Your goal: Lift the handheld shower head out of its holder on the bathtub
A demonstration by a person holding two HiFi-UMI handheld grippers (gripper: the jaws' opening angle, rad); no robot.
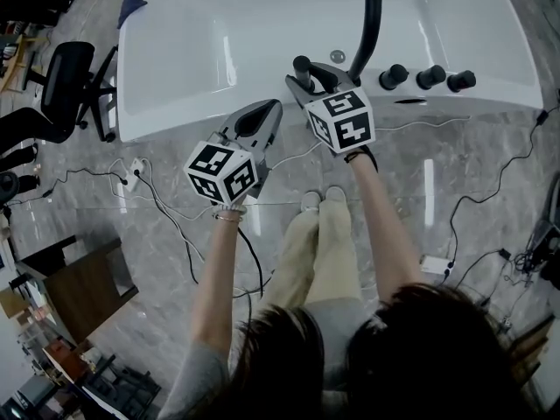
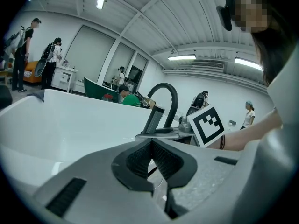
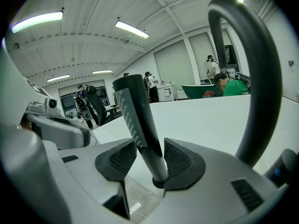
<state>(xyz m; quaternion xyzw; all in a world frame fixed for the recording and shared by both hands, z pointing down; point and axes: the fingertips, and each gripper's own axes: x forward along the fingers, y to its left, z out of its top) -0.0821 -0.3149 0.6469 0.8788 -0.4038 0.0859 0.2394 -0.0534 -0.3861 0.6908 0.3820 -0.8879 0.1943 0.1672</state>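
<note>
The black handheld shower head (image 1: 303, 66) stands upright in its holder (image 3: 160, 183) on the near rim of the white bathtub (image 1: 175, 112). My right gripper (image 1: 308, 80) is at that rim, and its jaws are closed around the shower head's handle (image 3: 138, 120) just above the holder, with both pads against it. My left gripper (image 1: 269, 108) hovers lower left, over the tub's front edge, shut and empty. In the left gripper view the shower head (image 2: 156, 118) rises beyond my left gripper (image 2: 150, 146), beside the right gripper's marker cube (image 2: 206, 124).
A black arched faucet spout (image 1: 372, 24) curves up just right of the shower head. Three black knobs (image 1: 430, 77) sit on the rim further right. An office chair (image 1: 61, 86) stands left of the tub. Cables (image 1: 157, 199) trail over the marble floor.
</note>
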